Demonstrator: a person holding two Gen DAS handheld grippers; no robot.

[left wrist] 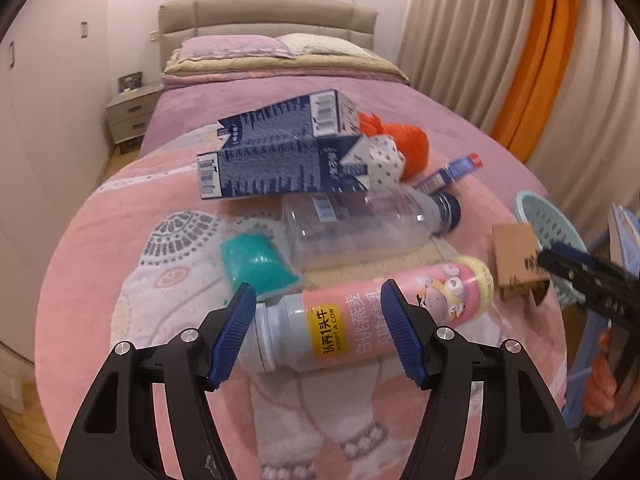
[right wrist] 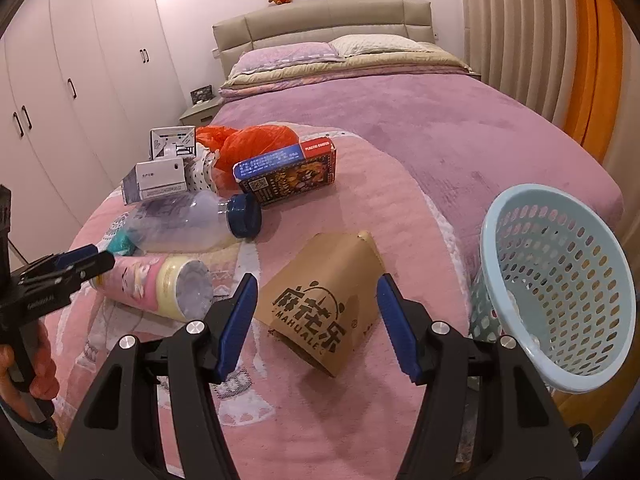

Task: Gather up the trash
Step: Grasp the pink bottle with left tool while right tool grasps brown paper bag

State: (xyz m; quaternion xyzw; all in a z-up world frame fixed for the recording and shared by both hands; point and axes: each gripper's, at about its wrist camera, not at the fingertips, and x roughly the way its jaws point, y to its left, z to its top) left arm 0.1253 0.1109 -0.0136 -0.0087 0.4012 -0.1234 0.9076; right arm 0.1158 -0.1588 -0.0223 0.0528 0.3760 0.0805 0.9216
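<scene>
Left wrist view: my left gripper (left wrist: 318,332) stands open astride the pink milk bottle (left wrist: 368,316), low in the frame, pads not yet pressing. It looks light, smooth and prone to roll, so I'd pinch the labelled middle. The teal wrapper (left wrist: 256,266) crowds the left pad; the clear bottle (left wrist: 360,224) lies just behind.

Right wrist view: my right gripper (right wrist: 316,324) is open around the brown carton (right wrist: 324,300), centre frame, not clamped. Thin card, crushable; I'd grip its flat sides. The blue basket (right wrist: 560,280) waits at right.
</scene>
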